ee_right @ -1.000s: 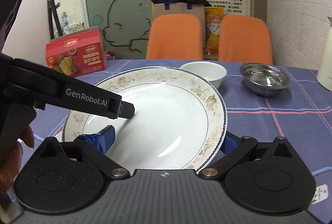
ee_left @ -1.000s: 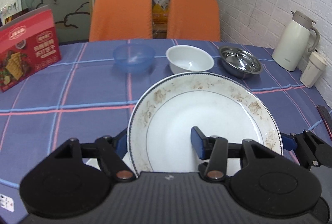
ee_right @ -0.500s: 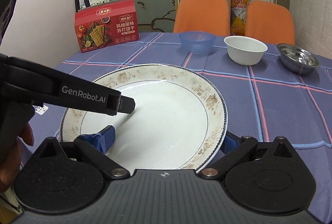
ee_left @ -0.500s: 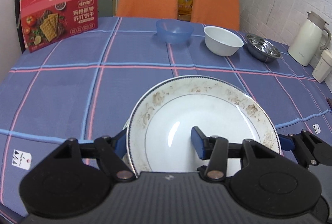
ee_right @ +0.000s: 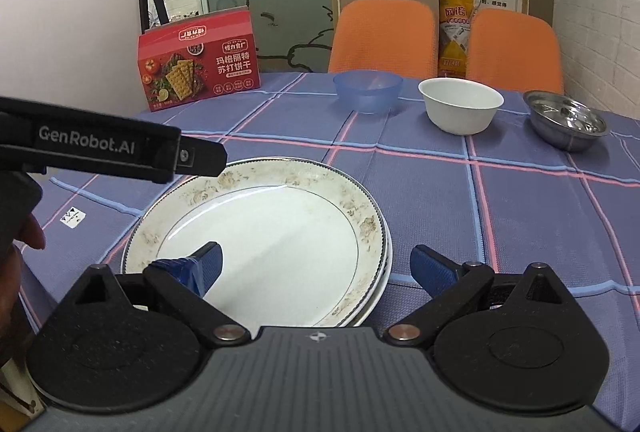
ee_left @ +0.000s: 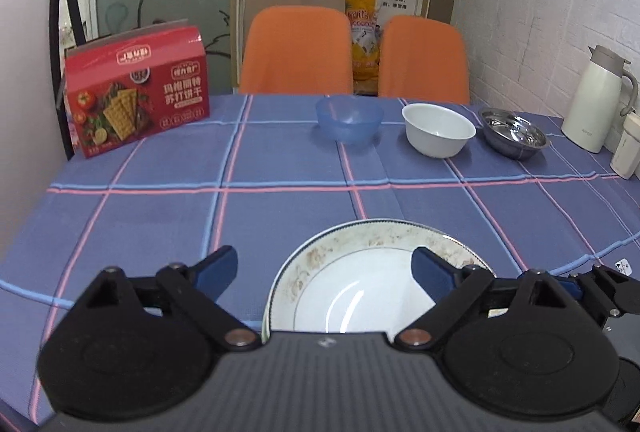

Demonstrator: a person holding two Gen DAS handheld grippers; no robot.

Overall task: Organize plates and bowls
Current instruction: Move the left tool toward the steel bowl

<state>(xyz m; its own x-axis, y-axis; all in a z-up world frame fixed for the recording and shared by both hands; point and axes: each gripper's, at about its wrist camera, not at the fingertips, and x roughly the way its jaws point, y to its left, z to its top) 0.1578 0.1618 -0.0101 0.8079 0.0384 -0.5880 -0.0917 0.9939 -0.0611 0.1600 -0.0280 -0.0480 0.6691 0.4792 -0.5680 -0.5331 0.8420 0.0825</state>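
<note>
I am holding both claws with their jaws apart, gripping nothing. My left gripper is hanging over the near side of the top plate, one blue pad beyond its left rim and the other above its basin; my right gripper is straddling its right rim. That plate is lying on another at the near edge of the table; a second rim is peeking out beneath, so I am counting at least two plates.

Three bowls are standing in a row at the far side, well apart from the stack: a blue bowl, a white bowl and a steel bowl.

I am judging the risks like this: the stack is sitting close to the table edge, so a pad catching a rim as I pull away could drag it off. The two grippers are also crowding each other and could collide.
</note>
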